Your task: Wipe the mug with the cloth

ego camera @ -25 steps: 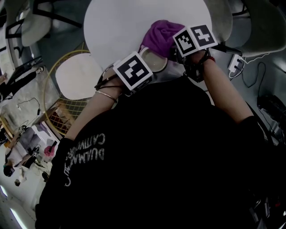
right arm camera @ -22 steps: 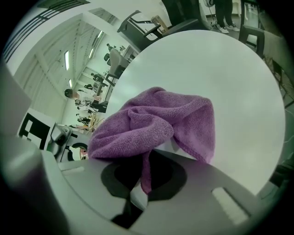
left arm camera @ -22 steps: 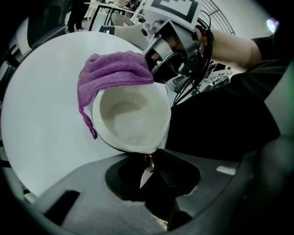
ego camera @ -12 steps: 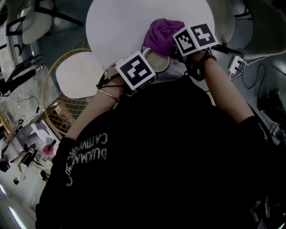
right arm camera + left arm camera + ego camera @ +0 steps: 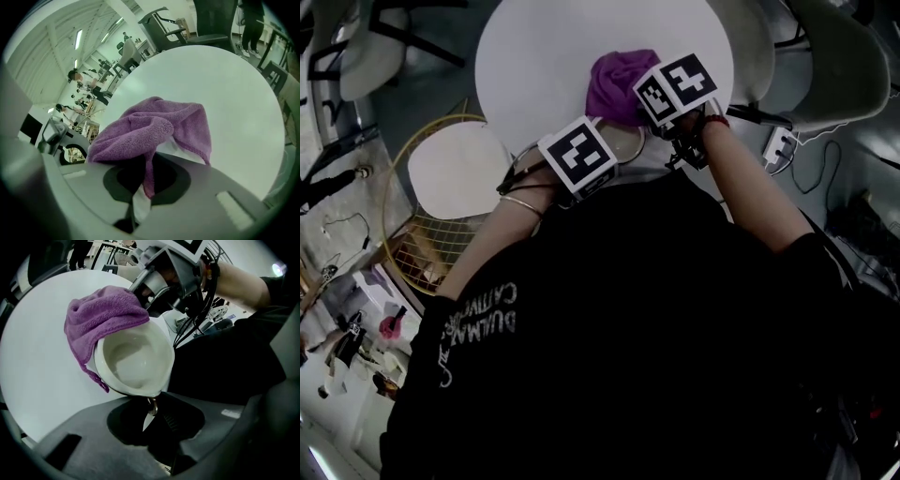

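Left tool clamps mug, right tool cloth

Your mug is cream and glossy with nothing inside. It is tipped so that its mouth faces back along the left gripper, and its near edge is pinched right at the jaws. The cloth is purple terry, bunched and draped over the mug's far rim and outer side. One fold runs down between the jaws of the right gripper and is clamped there, with the rest heaped just beyond them.
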The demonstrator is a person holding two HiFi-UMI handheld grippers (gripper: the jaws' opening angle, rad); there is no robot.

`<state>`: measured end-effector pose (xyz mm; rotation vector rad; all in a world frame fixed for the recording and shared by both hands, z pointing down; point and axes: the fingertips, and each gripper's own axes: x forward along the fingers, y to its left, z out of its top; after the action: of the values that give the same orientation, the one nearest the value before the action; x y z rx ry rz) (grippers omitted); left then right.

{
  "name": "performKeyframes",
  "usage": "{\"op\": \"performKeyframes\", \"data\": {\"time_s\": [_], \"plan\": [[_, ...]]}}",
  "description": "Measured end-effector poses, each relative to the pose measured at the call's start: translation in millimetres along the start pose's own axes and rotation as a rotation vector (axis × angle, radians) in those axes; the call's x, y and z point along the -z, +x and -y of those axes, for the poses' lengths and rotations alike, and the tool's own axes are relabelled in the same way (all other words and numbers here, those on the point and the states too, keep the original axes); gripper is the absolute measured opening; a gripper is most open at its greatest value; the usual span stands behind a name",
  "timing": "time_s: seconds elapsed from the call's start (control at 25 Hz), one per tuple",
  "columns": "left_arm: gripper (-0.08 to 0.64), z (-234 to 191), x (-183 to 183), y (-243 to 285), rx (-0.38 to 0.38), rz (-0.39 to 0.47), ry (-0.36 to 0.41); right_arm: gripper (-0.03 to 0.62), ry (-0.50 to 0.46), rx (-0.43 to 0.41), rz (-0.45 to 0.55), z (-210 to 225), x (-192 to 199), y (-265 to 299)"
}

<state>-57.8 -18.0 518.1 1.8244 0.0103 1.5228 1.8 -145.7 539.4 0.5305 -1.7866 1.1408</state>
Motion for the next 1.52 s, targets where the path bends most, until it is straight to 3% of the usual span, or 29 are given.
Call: {"op": "performKeyframes", "data": {"time_s": [0.08, 0.24, 0.44, 0.72, 1.12, 1.32, 1.52], "plan": [[0.089, 7, -6, 0, 0.033, 0.036, -0.004, 0.021, -0.03, 0.015, -0.019, -2, -2, 1], [0.091, 0, -2, 0, 0.012, 0.03, -0.016, 0.021, -0.097, 0.037, -0.055, -5, -8, 1], [0.092, 10, -9, 1, 0.07, 0.06, -0.017, 0.021, -0.193, 0.046, -0.135, -9, -8, 4], [0.091, 9, -5, 4, 0.066, 0.047, -0.043, 0.021, -0.277, 0.039, -0.218, -13, -9, 4], [0.091, 0, -4, -2, -0.006, 0.084, -0.039, 0.02, -0.43, 0.057, -0.263, -24, -19, 6], [0.091, 0, 4, -2, -0.016, 0.052, -0.023, 0.02, -0.514, 0.074, -0.278, -33, -23, 10], [0.091, -1, 8, -2, -0.026, 0.02, -0.01, 0.02, -0.536, 0.075, -0.29, -35, -23, 13]]}}
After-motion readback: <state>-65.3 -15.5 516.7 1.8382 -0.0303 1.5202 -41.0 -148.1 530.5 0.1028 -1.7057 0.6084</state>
